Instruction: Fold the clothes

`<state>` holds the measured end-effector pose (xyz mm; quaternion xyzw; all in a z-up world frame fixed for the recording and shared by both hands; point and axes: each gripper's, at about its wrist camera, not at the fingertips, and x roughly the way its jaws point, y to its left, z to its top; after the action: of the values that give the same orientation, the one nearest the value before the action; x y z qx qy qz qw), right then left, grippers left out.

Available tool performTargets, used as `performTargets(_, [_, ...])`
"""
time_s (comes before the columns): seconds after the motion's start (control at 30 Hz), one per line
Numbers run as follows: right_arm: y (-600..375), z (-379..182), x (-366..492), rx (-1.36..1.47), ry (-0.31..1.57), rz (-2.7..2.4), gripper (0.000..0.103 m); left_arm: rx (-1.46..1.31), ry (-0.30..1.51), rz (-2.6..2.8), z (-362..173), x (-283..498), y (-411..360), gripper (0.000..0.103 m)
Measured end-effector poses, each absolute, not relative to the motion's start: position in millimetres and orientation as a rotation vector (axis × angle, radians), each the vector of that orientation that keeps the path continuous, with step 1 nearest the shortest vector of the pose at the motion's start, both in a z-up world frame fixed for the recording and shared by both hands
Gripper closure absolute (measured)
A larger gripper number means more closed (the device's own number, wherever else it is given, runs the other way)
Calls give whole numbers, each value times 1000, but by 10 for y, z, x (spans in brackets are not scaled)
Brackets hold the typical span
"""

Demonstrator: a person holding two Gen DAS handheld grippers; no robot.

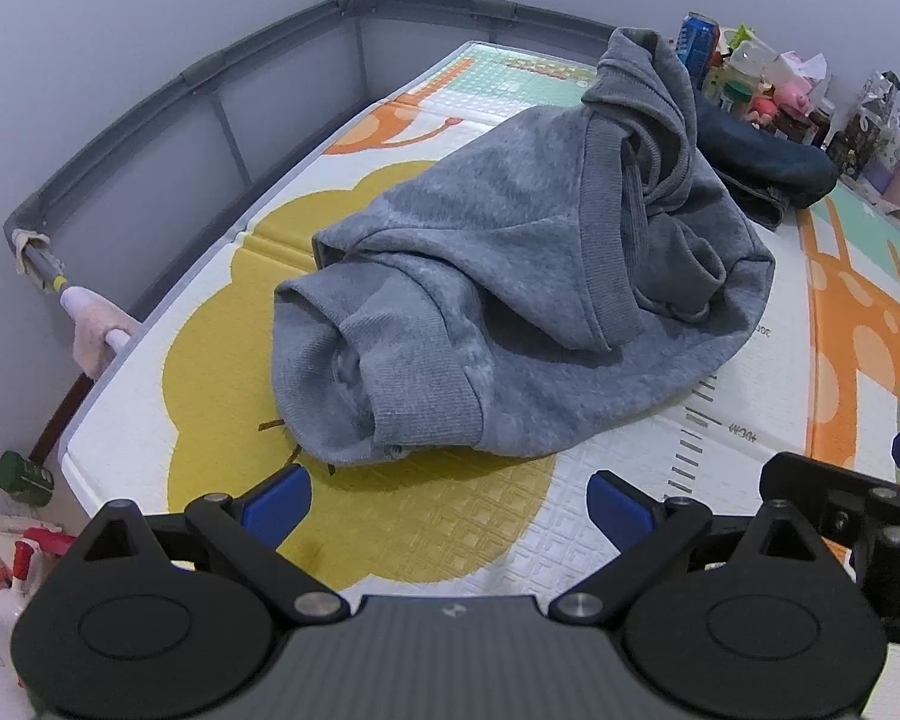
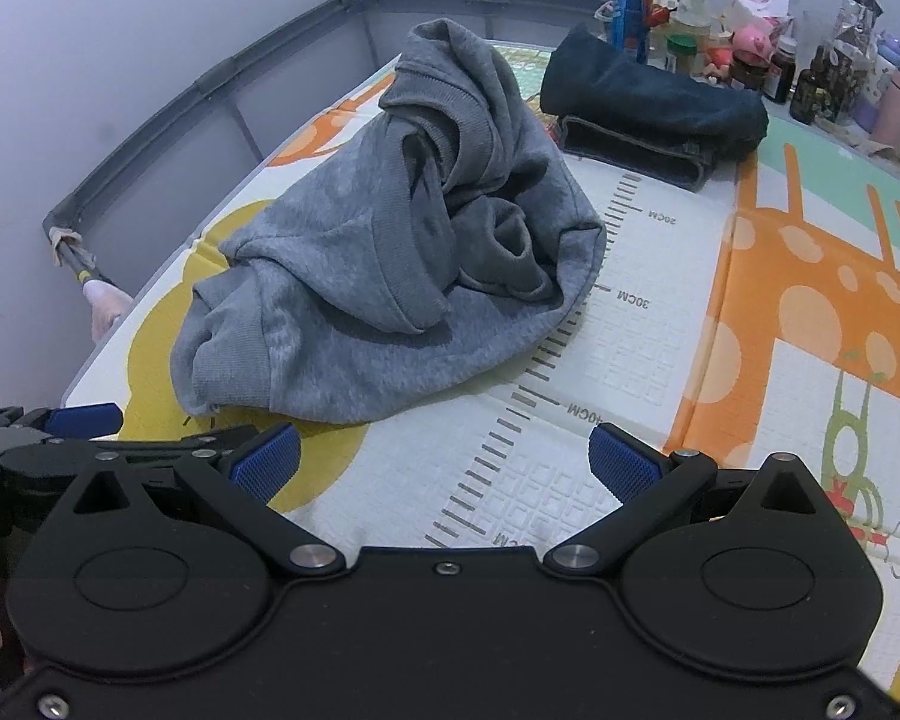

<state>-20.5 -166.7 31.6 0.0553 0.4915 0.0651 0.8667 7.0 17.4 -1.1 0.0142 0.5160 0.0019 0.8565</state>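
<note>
Grey sweatshirt (image 1: 510,276) lies crumpled just beyond both open tools (image 1: 450,507).

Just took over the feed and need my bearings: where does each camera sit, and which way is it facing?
Left wrist: on the left gripper, angled down at the grey sweatshirt on the play mat; its open blue pads show, the right gripper at the edge.
Right wrist: on the right gripper, open, facing the same sweatshirt; left gripper at the left edge.
Shared: sweatshirt, mat, folded jeans.
</note>
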Motion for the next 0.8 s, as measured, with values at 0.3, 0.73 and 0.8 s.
performTargets(0.3, [-1704, 311, -196, 138, 1036, 121, 0, 36, 1086, -9, -12, 85, 145, 3])
performTargets(0.73, [-1729, 307, -184, 147, 1040, 112, 0, 50, 1092, -30, -13, 91, 82, 3])
performTargets(0.8, [-1730, 301, -185, 146, 1044, 113, 0, 51, 1095, -30, -17, 96, 79, 3])
